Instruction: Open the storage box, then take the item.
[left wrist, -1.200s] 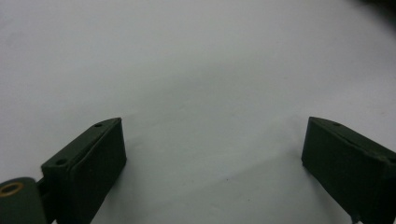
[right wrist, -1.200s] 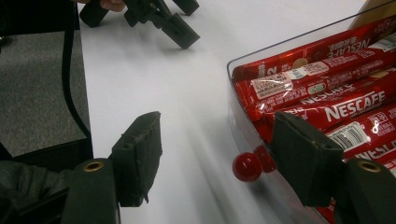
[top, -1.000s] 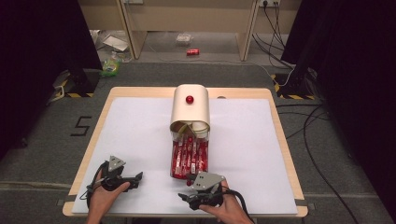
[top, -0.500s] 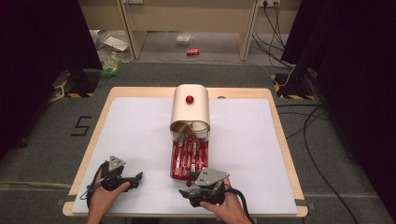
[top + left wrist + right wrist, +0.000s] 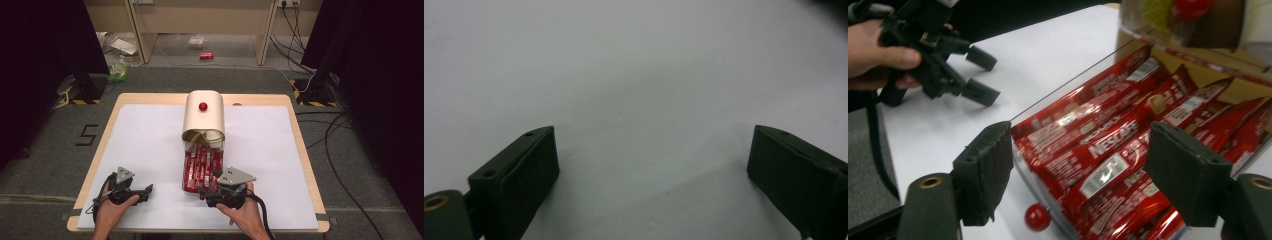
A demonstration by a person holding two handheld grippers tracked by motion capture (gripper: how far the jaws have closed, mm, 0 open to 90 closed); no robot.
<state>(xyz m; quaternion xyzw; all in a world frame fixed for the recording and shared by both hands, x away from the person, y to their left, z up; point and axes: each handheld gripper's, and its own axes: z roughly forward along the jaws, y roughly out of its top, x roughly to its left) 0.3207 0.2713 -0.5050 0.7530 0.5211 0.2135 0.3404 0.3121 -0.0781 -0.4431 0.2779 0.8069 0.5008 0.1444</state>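
Note:
A cream dispenser box point(image 5: 203, 117) with a red knob point(image 5: 203, 106) stands at the middle of the table. Its clear drawer point(image 5: 200, 167), pulled out toward me, holds several red Nescafé sachets point(image 5: 1108, 145). My right gripper point(image 5: 204, 193) sits at the drawer's front end. Its jaws have just been opening and stand wide apart, pressing on nothing. The drawer's front wall and its small red knob point(image 5: 1037, 216) lie in the gap ahead of them. My left gripper point(image 5: 147, 192) rests open over the bare white mat point(image 5: 639, 90), left of the drawer, also seen as the left gripper point(image 5: 988, 76) in the right gripper view.
The white mat point(image 5: 140, 145) covers a wooden table point(image 5: 301, 150) whose front edge is just below both hands. Cables point(image 5: 325, 130) trail over the floor at the right. A red can point(image 5: 206, 55) and litter lie on the floor beyond the table.
My right gripper has shifted slightly to the right and its top plate has tilted up. The drawer and the left gripper have stayed where they were.

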